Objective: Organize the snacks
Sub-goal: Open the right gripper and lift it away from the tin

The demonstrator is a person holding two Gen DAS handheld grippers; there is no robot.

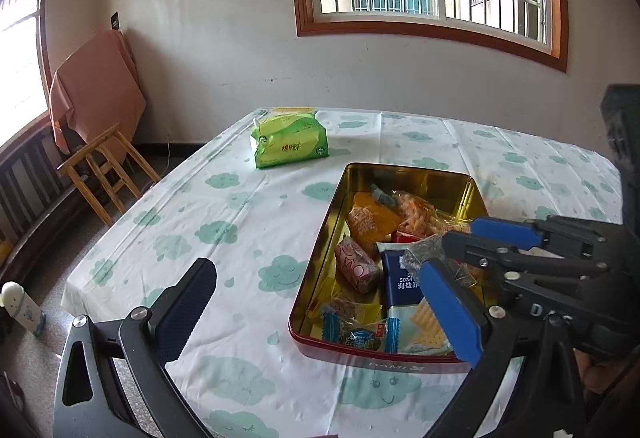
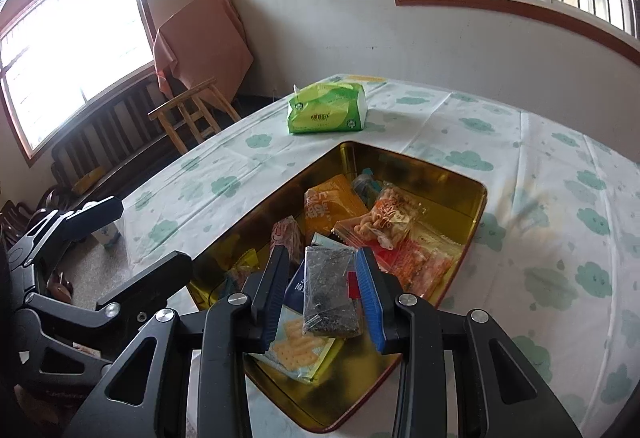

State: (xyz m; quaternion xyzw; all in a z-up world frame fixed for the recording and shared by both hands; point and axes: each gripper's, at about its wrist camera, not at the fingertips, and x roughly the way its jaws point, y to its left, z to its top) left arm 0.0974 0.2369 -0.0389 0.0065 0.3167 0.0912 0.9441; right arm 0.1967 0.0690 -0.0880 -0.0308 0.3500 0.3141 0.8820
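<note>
A gold-lined tin (image 1: 320, 246) (image 2: 476, 205) with a red outer wall sits on the table and holds several snack packets: an orange packet (image 1: 370, 215) (image 2: 332, 203), a pink wrapped one (image 1: 356, 264), a blue soda-cracker pack (image 1: 400, 278) and clear bags of orange snacks (image 2: 394, 222). My right gripper (image 2: 326, 290) hangs over the tin, its jaws partly closed around a dark speckled snack bar (image 2: 328, 290); it also shows in the left wrist view (image 1: 444, 250). My left gripper (image 1: 320, 302) is open and empty at the tin's near left side.
A green tissue pack (image 1: 290, 141) (image 2: 326, 113) lies at the far side of the cloud-print tablecloth (image 1: 224, 205). A wooden stool (image 1: 104, 169) and a cloth-draped object (image 1: 96, 85) stand left of the table. A white bottle (image 1: 22, 308) stands on the floor.
</note>
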